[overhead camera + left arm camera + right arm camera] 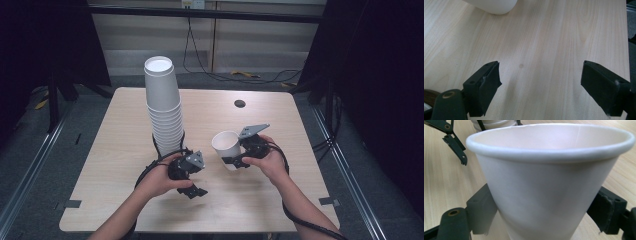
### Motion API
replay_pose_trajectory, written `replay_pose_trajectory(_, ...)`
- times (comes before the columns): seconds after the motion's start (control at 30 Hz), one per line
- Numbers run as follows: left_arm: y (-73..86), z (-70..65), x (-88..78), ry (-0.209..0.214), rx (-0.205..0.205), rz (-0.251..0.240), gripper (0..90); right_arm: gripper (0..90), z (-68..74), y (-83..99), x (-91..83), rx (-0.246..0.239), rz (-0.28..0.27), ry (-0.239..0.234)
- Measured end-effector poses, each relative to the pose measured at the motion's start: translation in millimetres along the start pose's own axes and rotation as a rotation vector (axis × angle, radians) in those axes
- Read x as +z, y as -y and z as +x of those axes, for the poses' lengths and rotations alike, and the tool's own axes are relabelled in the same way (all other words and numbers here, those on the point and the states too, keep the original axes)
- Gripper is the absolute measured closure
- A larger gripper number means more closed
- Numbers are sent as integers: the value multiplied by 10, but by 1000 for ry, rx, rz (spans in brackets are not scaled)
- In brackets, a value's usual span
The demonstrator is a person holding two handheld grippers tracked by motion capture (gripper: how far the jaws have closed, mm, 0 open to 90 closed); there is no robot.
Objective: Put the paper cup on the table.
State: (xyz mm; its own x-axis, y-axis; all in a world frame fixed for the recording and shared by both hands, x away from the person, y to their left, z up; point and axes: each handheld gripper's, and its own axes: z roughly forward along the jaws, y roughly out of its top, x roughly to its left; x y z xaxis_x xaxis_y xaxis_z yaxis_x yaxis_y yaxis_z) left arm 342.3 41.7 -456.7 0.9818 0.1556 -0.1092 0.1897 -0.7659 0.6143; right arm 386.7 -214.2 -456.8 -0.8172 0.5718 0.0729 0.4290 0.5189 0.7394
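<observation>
Currently, right gripper (233, 161) is clamped on a white paper cup (226, 144); in the right gripper view both jaws press the cup's lower wall, which is dented in between them; cup mouth faces up and tilts toward 10 o'clock in the high view; it's off the table (115, 190), a little right of centre, carried by the right hand (270, 162).

Left gripper (194, 190) has its jaws spread wide, nothing between them; the left gripper view shows bare wood grain between the pads and a white cup edge (494, 6) at 11 o'clock; left hand (160, 180) holds it low over the table at about 8 o'clock from the held cup, near but apart.

Tall stack of paper cups (162, 100) stands upside down on the table at 11 o'clock from the left gripper, just behind it; the gripper's cable curls round the stack's base; can't tell if it touches.

Round dark cable hole (240, 103) sits in the tabletop at 12 o'clock from the held cup, well apart.
</observation>
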Motion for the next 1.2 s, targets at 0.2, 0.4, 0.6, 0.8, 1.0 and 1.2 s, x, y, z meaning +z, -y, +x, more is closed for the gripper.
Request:
replay_pose_trajectory(0.2, -5, -4, -4, -1, 1, -1, 156, 176, 9, 38, -16, 7, -16, -7)
replay_pose_trajectory(0.4, -19, -9, 2, -4, 8, 2, 156, 174, 21, 69, -47, 3, -17, -14)
replay_pose_trajectory(0.6, -28, -10, 10, 2, 9, 6, 156, 174, 20, 100, -70, 5, -23, -19)
replay_pose_trajectory(0.8, -21, -7, 13, 2, 6, 7, 156, 170, 21, 122, -86, 3, -17, -27)
replay_pose_trajectory(1.0, -32, -10, 11, 2, 8, 11, 156, 168, 41, 141, -101, -24, 28, -33)
replay_pose_trajectory(1.2, -32, -17, 17, 3, 4, 8, 156, 167, 59, 163, -87, -28, 46, -35)
